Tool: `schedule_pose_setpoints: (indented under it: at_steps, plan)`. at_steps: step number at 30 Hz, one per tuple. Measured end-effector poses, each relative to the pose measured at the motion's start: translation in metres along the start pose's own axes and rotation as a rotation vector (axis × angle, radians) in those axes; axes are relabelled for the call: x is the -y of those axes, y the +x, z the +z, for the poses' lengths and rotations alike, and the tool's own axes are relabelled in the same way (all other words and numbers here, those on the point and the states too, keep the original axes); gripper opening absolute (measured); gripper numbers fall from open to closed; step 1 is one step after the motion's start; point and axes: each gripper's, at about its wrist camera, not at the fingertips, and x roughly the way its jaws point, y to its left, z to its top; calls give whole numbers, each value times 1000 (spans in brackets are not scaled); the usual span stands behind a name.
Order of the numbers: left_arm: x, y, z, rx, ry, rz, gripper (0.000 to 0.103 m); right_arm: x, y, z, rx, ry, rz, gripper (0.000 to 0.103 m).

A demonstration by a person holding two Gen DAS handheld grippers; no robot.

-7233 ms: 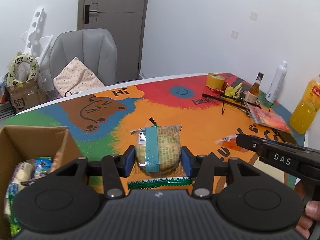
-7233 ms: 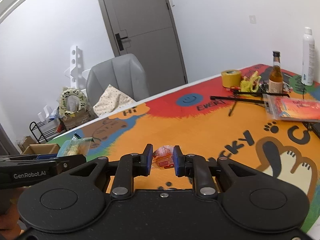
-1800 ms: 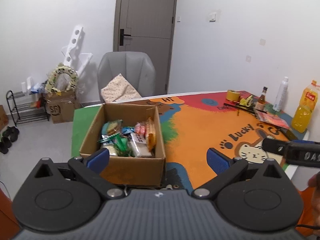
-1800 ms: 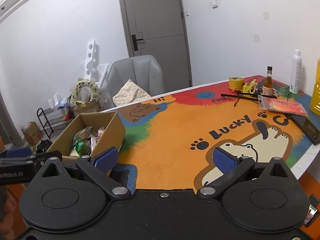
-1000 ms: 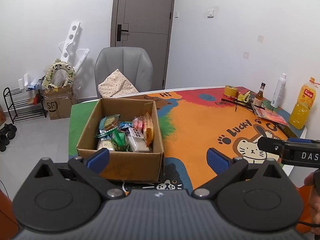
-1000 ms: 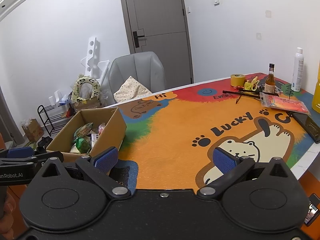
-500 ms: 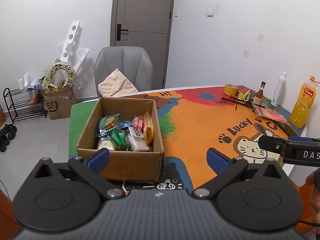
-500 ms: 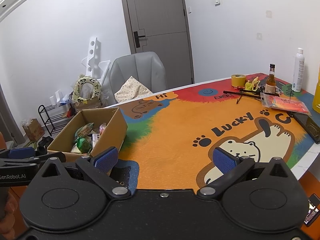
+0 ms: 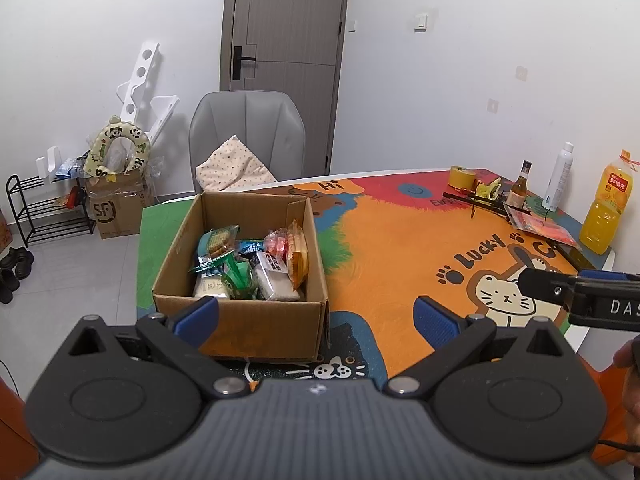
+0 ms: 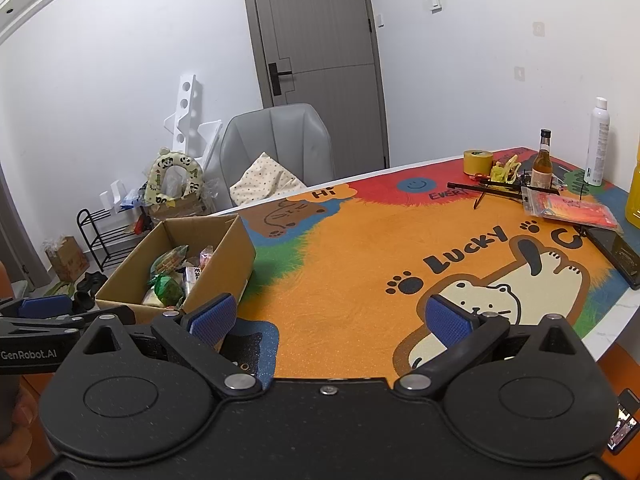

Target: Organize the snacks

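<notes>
Left gripper spread wide, empty | right gripper spread wide, empty | snack packets fill cardboard box on cartoon-cat table mat

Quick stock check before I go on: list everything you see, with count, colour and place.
box: one, brown, table's left end
snacks: several, mixed colours, inside box
mat: one, orange cartoon print, covering table
tape: one, yellow, far end
glass bottle: one, brown, far right
spray bottle: one, white, far right
juice bottle: one, orange, right edge
pouch: one, red, right side
phone: one, black, right edge
chair: one, grey, behind table
left gripper: open, empty
right gripper: open, empty
</notes>
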Motion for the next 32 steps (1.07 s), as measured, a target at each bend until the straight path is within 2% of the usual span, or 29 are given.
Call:
schedule_pose_setpoints:
  at_steps: [32]
  plan:
    - [-5,4,-4,-7,4,13,103,0,4,-1,-15,-4,-4,103]
